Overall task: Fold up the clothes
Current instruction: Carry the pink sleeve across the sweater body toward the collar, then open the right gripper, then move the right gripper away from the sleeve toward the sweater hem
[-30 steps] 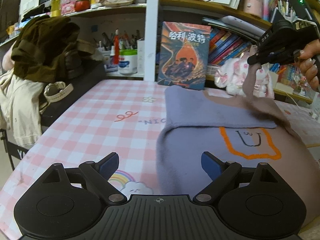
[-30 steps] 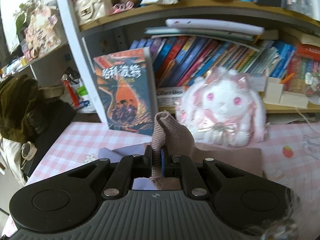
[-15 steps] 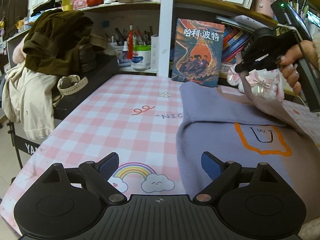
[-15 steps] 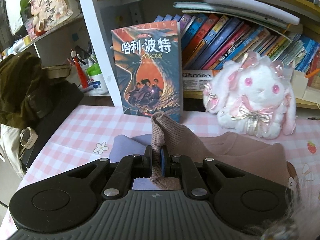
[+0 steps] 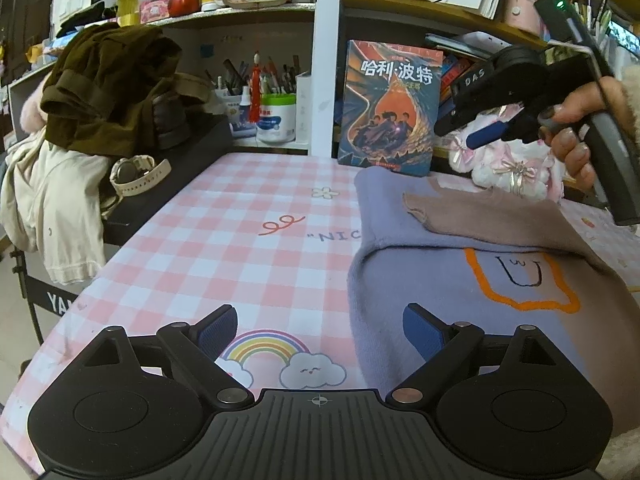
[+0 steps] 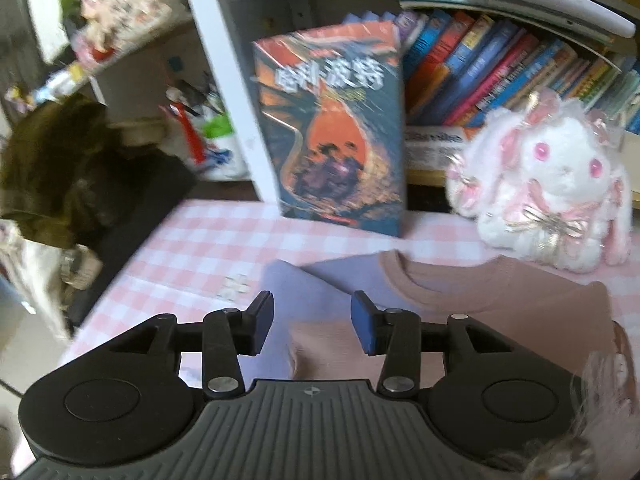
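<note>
A lavender and mauve sweater (image 5: 460, 280) with an orange outline design lies on the pink checked tablecloth (image 5: 224, 248). Its mauve sleeve (image 5: 480, 216) lies folded across the lavender part; it also shows in the right wrist view (image 6: 480, 292). My left gripper (image 5: 320, 330) is open and empty, low over the table at the sweater's near left edge. My right gripper (image 6: 312, 320) is open and empty, above the folded sleeve; it shows in the left wrist view (image 5: 476, 130), held in a hand.
A book (image 5: 390, 106) stands upright at the table's back edge, with a white plush rabbit (image 6: 548, 196) to its right. Shelves of books (image 6: 500, 68) stand behind. A pile of dark and cream clothes (image 5: 100, 92) lies on a black case at the left.
My right gripper has opened and let go of the mauve sleeve, which now lies flat across the sweater. The right gripper has lifted slightly. The left gripper has drawn back a little.
</note>
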A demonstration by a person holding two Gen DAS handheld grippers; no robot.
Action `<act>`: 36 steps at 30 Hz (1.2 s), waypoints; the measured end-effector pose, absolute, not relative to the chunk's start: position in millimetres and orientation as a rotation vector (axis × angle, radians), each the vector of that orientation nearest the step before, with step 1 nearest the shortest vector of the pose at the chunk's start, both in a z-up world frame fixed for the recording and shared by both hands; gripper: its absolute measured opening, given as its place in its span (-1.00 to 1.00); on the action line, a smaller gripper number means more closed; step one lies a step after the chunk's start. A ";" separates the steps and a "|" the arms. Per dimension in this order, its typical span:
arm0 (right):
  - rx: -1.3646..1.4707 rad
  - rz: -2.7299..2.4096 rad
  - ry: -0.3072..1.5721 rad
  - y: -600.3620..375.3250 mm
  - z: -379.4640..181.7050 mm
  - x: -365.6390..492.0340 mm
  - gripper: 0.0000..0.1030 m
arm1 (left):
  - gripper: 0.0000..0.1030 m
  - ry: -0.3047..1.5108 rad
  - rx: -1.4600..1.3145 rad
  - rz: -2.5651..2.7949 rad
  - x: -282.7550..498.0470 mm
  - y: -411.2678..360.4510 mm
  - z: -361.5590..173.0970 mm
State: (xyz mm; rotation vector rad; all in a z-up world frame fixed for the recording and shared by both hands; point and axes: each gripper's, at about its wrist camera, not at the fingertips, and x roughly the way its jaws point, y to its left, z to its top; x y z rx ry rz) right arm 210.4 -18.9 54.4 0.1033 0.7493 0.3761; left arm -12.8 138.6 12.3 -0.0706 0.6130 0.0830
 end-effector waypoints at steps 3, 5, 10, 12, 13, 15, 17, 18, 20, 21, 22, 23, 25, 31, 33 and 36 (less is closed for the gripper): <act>0.101 0.393 0.731 -20.7 62.9 201.1 -0.14 | 0.79 0.608 -0.071 0.070 -10.5 136.3 12.5; 0.102 0.386 0.729 -26.2 66.1 193.4 -0.10 | 0.79 0.608 -0.071 0.060 -8.4 134.3 12.0; 0.085 0.340 0.731 -52.2 65.2 164.5 0.02 | 0.79 0.618 -0.063 0.027 -1.6 124.7 9.9; 0.076 0.316 0.737 -66.6 62.7 149.2 0.03 | 0.79 0.624 -0.054 0.009 1.3 118.9 9.2; 0.075 0.300 0.739 -74.6 61.4 140.9 0.04 | 0.79 0.627 -0.050 0.001 2.7 115.9 8.9; 0.075 0.268 0.742 -91.1 59.1 124.0 0.07 | 0.79 0.636 -0.030 -0.012 4.9 106.6 9.0; 0.078 0.229 0.741 -107.0 57.1 107.9 0.11 | 0.79 0.637 -0.017 -0.024 4.9 98.8 9.7; 0.081 0.209 0.740 -115.5 56.0 98.7 0.11 | 0.79 0.637 -0.011 -0.030 4.6 94.8 10.1; 0.091 0.175 0.742 -132.7 52.8 80.8 0.12 | 0.79 0.636 -0.003 -0.033 3.1 89.9 10.7; 0.099 0.161 0.744 -140.5 50.8 73.2 0.12 | 0.79 0.636 0.000 -0.031 2.0 87.5 11.2; 0.106 0.145 0.746 -148.8 48.0 64.3 0.12 | 0.79 0.636 0.002 -0.026 0.8 85.3 11.9; 0.111 0.132 0.746 -155.7 45.3 55.4 0.12 | 0.79 0.637 0.003 -0.021 -0.4 83.1 12.6; 0.119 0.106 0.746 -168.2 39.8 38.4 0.12 | 0.79 0.642 0.003 -0.007 -3.3 77.8 13.4; 0.109 0.056 0.777 -194.0 21.0 -5.3 0.26 | 0.79 0.661 0.019 0.011 -17.8 52.9 18.2; 0.121 0.051 0.797 -202.7 14.9 -17.5 0.28 | 0.79 0.672 0.027 0.006 -24.8 41.4 17.9; 0.131 0.050 0.822 -214.4 7.9 -33.3 0.28 | 0.79 0.691 0.047 -0.010 -37.0 23.1 15.9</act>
